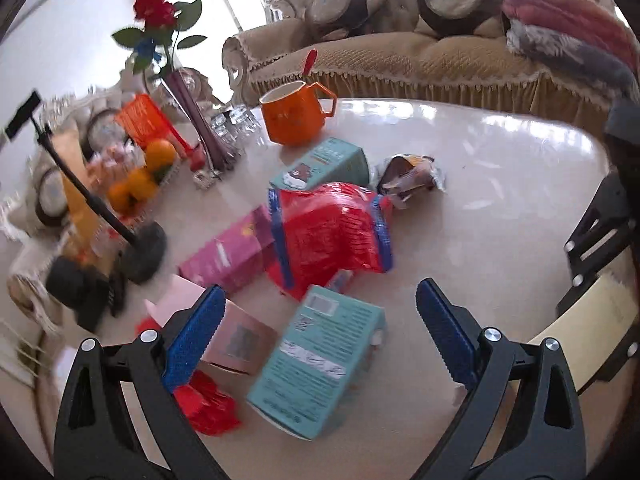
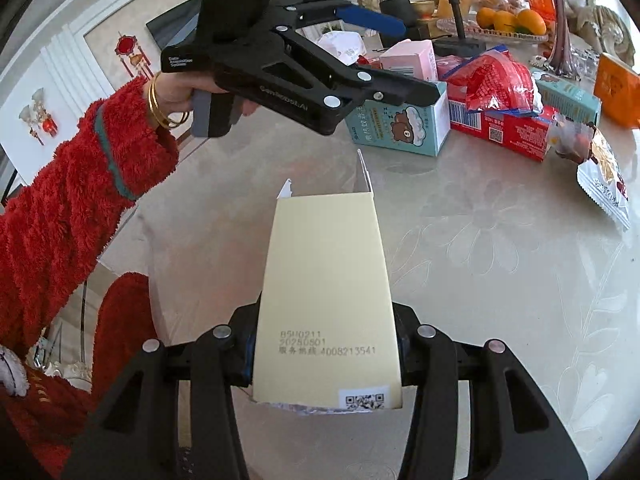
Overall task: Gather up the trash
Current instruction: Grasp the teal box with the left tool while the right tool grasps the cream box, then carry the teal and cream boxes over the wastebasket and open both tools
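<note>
Our right gripper pinches a pale yellow cardboard box between its pads. Our left gripper hangs spread wide, empty, above a teal carton.

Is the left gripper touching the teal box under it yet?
Apart. In the left wrist view the left gripper has its jaws wide open, with clear space on both sides of the teal box lying on the table.

Glossy, smooth table; matt cream cardboard box; crinkly shiny red plastic bag; fluffy red sleeve.
</note>
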The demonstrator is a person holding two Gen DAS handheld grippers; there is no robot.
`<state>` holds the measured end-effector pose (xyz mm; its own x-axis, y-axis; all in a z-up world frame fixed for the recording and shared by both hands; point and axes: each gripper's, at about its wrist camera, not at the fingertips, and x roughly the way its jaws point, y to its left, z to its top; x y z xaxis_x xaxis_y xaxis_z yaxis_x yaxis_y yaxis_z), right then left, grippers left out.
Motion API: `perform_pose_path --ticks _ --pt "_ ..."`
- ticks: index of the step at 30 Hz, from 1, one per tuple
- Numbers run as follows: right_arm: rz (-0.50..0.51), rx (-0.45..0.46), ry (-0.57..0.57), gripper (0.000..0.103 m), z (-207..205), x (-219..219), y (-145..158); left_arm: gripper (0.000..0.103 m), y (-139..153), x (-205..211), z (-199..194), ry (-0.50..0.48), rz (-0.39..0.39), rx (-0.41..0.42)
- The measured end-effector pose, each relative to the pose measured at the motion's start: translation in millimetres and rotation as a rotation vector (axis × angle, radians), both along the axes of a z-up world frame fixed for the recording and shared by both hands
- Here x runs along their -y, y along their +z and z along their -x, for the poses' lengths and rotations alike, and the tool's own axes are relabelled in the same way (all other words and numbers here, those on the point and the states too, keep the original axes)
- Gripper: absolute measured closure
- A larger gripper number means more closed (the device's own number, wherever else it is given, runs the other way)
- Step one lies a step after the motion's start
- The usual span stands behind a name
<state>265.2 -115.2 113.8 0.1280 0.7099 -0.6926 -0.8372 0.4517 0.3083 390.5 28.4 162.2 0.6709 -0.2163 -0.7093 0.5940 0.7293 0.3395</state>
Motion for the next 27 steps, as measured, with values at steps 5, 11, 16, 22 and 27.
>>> perform_pose_path --ticks 5,11,16,22,27 --pt "-0.009 -0.004 -0.008 0.058 -2 1 -1 0.009 -21 -8 -19 -0.03 -0.034 -0.198" --pt "-0.034 -0.023 -0.009 0.058 1 7 -3 0.009 -35 -27 -42 -0.024 0.08 -0.347" --pt "-0.063 -0.063 -0.022 0.058 -5 9 -4 0.056 -47 -21 -41 -0.012 0.073 -0.395" --pt "-0.023 0.013 -0.087 0.059 8 -5 -2 0.056 -50 -28 -29 0.101 0.142 -0.396" --pt "-0.098 -0.034 -0.131 0.059 18 -2 -3 0.056 -41 -72 14 0.356 0.378 -0.298"
